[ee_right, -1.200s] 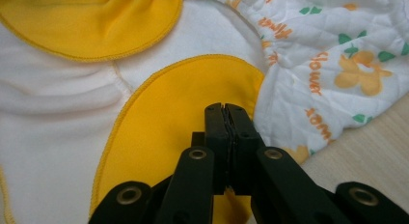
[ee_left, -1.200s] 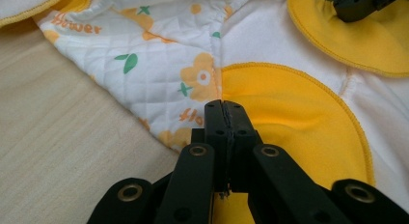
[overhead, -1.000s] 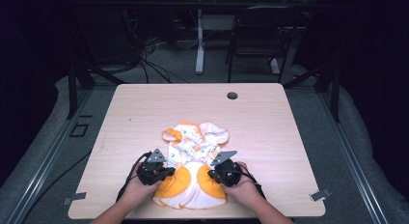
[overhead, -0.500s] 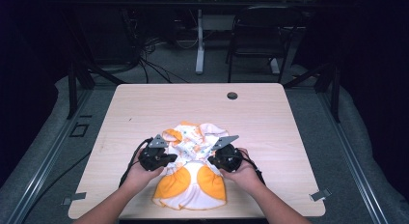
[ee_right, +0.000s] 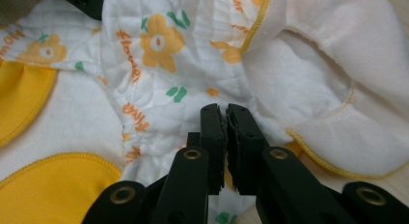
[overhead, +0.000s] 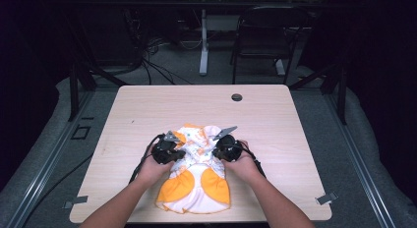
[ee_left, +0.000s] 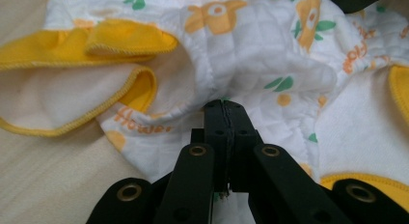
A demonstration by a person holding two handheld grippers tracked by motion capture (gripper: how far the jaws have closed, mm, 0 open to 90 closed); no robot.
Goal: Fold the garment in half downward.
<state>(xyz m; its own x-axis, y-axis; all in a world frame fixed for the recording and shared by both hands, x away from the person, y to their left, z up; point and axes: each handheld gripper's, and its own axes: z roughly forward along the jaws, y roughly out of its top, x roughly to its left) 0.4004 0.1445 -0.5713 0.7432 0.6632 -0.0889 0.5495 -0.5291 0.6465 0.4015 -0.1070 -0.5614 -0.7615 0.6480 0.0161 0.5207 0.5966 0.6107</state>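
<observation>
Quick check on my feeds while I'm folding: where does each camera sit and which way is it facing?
High view: fixed above the person's side, looking forward and down on the table; both forearms, the left gripper and the right gripper rest on the garment.
Left gripper view: rides the left gripper, looking along its black jaws, shut on the cloth.
Right gripper view: rides the right gripper; its jaws have just been opening, cloth between them.
Shared: all three show the white-and-orange flower-print garment.

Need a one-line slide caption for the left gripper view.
Left hand-held gripper pinching a fold of the flower-print garment.
</observation>
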